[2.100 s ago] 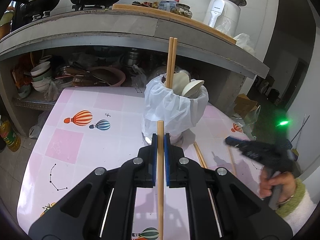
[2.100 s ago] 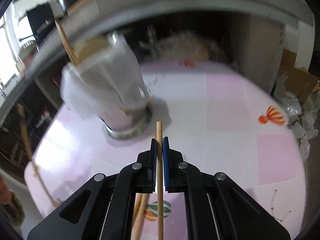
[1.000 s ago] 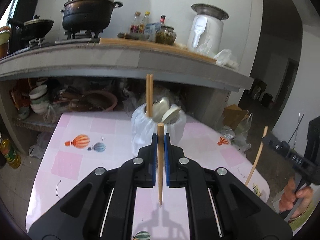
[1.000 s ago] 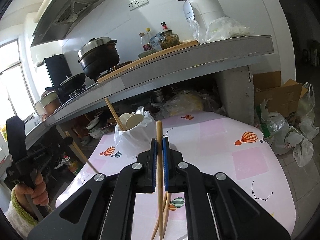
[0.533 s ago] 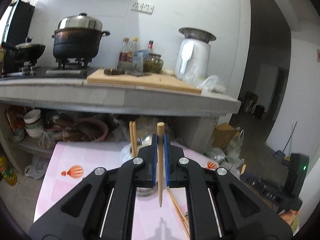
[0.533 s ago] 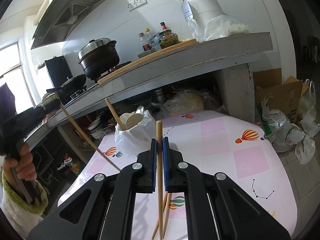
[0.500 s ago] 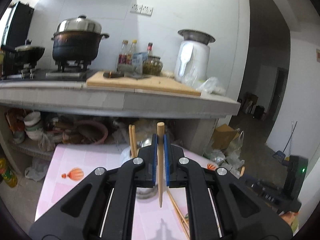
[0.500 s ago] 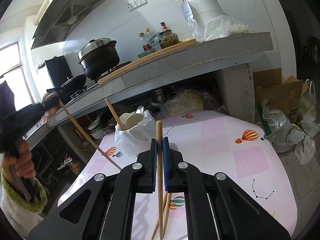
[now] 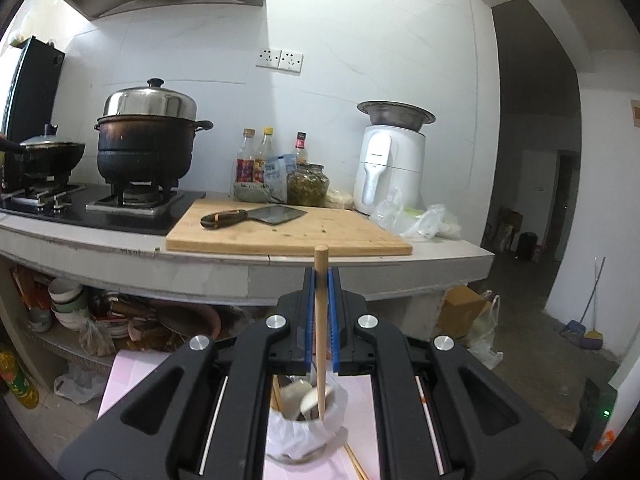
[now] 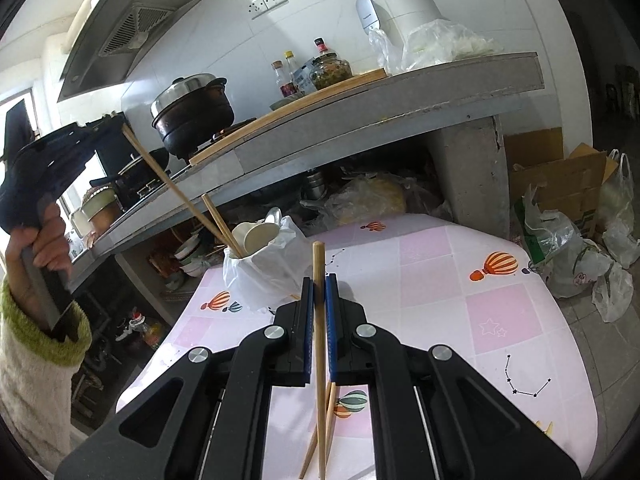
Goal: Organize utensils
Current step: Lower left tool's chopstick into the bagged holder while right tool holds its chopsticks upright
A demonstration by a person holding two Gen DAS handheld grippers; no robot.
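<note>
Nearest in the right wrist view, the right gripper (image 10: 319,312) is clamped tight on a wooden chopstick (image 10: 319,320) that stands upright between its blue pads, tip poking up at twelve o'clock. Under it, two loose chopsticks (image 10: 329,412) lie on the pink balloon-print worktop (image 10: 500,320), at about six o'clock. Further out, at ten o'clock of that gripper, the utensil cup (image 10: 256,276), wrapped in a white plastic bag, stands on the worktop with pale spoons (image 10: 256,236) and chopsticks leaning in it.

Over at nine o'clock, a hand (image 10: 36,248) in a green-cuffed sleeve (image 10: 44,356) holds the left gripper (image 10: 120,126) up high, pinched narrow on a second chopstick (image 10: 168,184), which slants down with its lower end at the cup's mouth.

From the left wrist view, that left gripper (image 9: 320,316) grips its chopstick (image 9: 320,320) upright, and the lower tip sits over the cup's opening (image 9: 308,404) at six o'clock. Beyond, a cleaver (image 9: 256,216) rests on a cutting board (image 9: 288,236), with a black steamer pot (image 9: 148,148) at ten o'clock.
</note>
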